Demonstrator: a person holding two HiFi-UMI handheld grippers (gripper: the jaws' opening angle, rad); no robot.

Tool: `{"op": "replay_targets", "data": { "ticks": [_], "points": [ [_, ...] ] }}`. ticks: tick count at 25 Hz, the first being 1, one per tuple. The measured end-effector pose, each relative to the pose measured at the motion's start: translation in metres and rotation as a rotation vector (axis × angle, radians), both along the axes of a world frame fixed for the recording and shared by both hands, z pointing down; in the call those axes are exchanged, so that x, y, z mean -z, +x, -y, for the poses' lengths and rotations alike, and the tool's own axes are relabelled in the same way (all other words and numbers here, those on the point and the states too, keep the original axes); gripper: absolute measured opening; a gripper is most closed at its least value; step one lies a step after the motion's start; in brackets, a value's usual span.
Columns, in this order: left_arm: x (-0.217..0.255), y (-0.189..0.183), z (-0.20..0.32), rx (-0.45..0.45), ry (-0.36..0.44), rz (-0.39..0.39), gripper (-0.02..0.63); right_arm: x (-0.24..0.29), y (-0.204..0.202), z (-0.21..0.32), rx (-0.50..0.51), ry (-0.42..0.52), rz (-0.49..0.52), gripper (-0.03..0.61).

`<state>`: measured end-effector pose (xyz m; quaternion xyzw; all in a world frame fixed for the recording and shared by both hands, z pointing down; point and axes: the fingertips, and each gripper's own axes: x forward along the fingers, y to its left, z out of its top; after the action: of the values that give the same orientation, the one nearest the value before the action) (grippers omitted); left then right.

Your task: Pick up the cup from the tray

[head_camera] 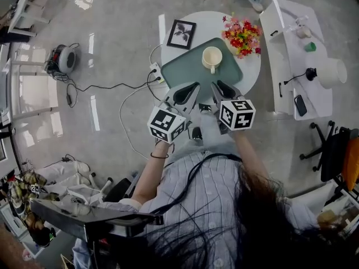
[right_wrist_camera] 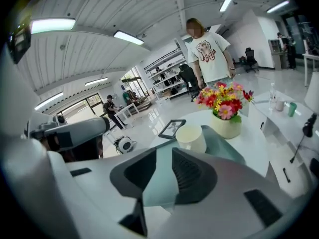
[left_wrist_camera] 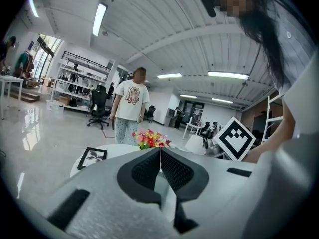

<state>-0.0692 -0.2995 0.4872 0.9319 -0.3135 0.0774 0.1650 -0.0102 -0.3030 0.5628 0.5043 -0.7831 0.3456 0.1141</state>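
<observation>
One cream cup (head_camera: pixel 212 58) (right_wrist_camera: pixel 192 137) stands upright on the green tray (head_camera: pixel 190 66) (right_wrist_camera: pixel 224 151), toward the tray's far edge as the person sees it, with nothing gripping it. The tray lies on a round white table (head_camera: pixel 207 24) (right_wrist_camera: pixel 254 148) and covers much of its near half.

Two grippers are held side by side at the tray's near edge, well short of the cup. The right gripper (head_camera: pixel 217 84) (right_wrist_camera: pixel 164 151) points across the tray at the cup. Its jaws stand only a narrow gap apart, and nothing is between them but the tray's surface showing beyond. The left gripper (head_camera: pixel 196 86) (left_wrist_camera: pixel 160 149) is just to the left of it, over the tray's near left corner. Its jaws are closed tip to tip and hold nothing.

Beyond the tray's far right corner is a bunch of red, pink and yellow flowers (head_camera: pixel 242 36) (right_wrist_camera: pixel 225 101) (left_wrist_camera: pixel 151 139) in a pale vase. Beyond the tray's far left corner a black picture frame (head_camera: pixel 181 34) (right_wrist_camera: pixel 172 128) (left_wrist_camera: pixel 92 157) lies flat on the table.

Past the tray and the table a person (right_wrist_camera: pixel 209 49) (left_wrist_camera: pixel 130 106) in a white printed shirt stands on the glossy floor. To the right of the tray, apart from the round table, is a white desk (head_camera: pixel 291 49) carrying several small things.
</observation>
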Motion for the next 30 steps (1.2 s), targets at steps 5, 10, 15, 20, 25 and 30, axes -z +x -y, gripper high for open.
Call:
{"op": "replay_targets", "data": {
  "ticks": [5, 10, 15, 20, 25, 30],
  "points": [
    [-0.012, 0.008, 0.026, -0.013, -0.012, 0.013, 0.014, -0.031, 0.01, 0.03, -0.033, -0.039, -0.01, 0.142],
    [-0.027, 0.009, 0.044, -0.006, -0.031, 0.028, 0.014, -0.06, 0.01, 0.054, -0.038, -0.071, -0.03, 0.275],
    [-0.035, 0.018, 0.059, -0.005, -0.059, 0.026, 0.014, -0.084, 0.013, 0.077, -0.049, -0.089, -0.095, 0.369],
    [-0.038, 0.023, 0.071, -0.015, -0.072, 0.027, 0.014, -0.1, 0.014, 0.095, -0.061, -0.087, -0.15, 0.394],
    [-0.041, 0.025, 0.08, -0.024, -0.076, 0.04, 0.014, -0.116, 0.013, 0.104, -0.055, -0.117, -0.179, 0.408],
    [-0.049, 0.023, 0.091, -0.007, -0.092, 0.053, 0.014, -0.131, 0.013, 0.112, -0.017, -0.131, -0.255, 0.425]
  ]
}}
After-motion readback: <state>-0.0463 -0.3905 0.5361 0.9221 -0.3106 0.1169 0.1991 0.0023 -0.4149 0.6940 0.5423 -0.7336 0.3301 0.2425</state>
